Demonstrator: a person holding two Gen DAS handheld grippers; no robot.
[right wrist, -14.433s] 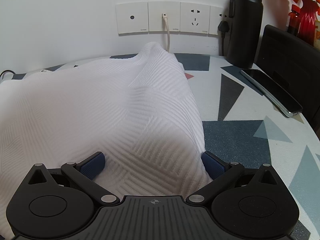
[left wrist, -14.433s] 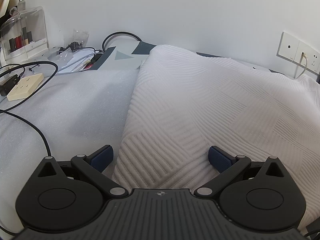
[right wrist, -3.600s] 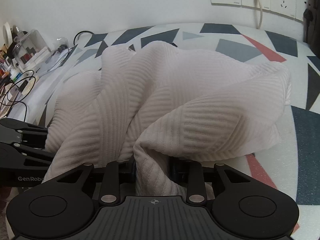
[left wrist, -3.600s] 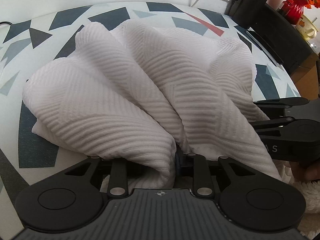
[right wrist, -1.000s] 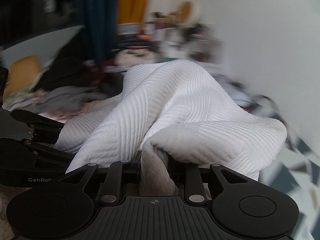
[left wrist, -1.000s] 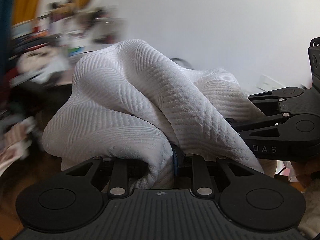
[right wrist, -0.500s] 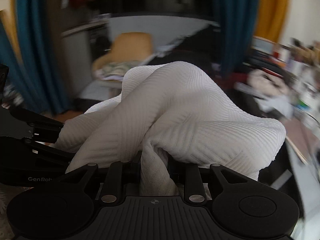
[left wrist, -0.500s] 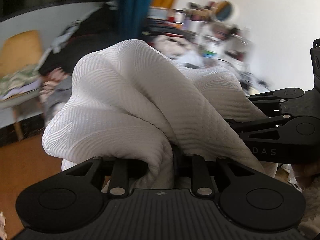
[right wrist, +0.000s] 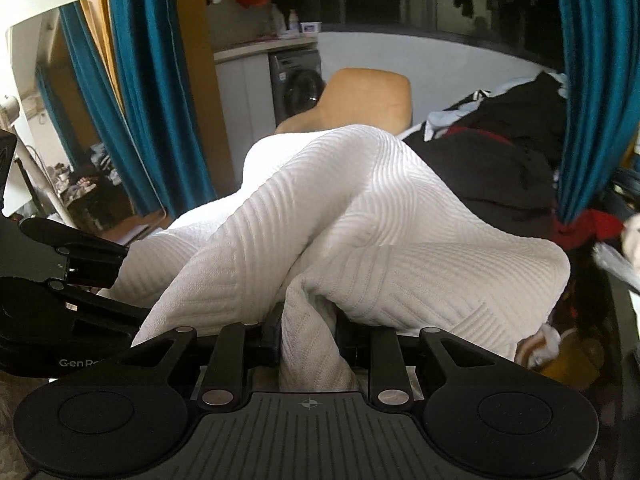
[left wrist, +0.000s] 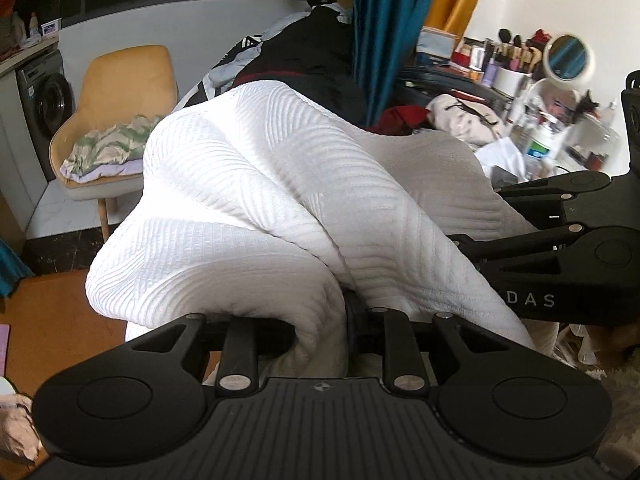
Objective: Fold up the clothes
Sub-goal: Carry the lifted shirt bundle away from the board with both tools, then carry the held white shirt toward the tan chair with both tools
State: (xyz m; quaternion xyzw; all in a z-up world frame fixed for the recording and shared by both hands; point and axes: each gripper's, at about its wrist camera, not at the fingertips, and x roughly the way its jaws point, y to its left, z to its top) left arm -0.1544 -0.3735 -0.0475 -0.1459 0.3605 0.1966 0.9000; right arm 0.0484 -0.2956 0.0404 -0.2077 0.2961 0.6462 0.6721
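White garment (left wrist: pixel 256 200), bunched, hangs between my two grippers. Left gripper (left wrist: pixel 324 332) clamped on a fold; right gripper (right wrist: pixel 308 340) clamped on another. Yellow chair (left wrist: pixel 120 84) behind.

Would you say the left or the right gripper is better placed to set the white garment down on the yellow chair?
Left, probably: both grippers clamp the white garment, but the left gripper sees the yellow chair's seat; the right's view is blocked.
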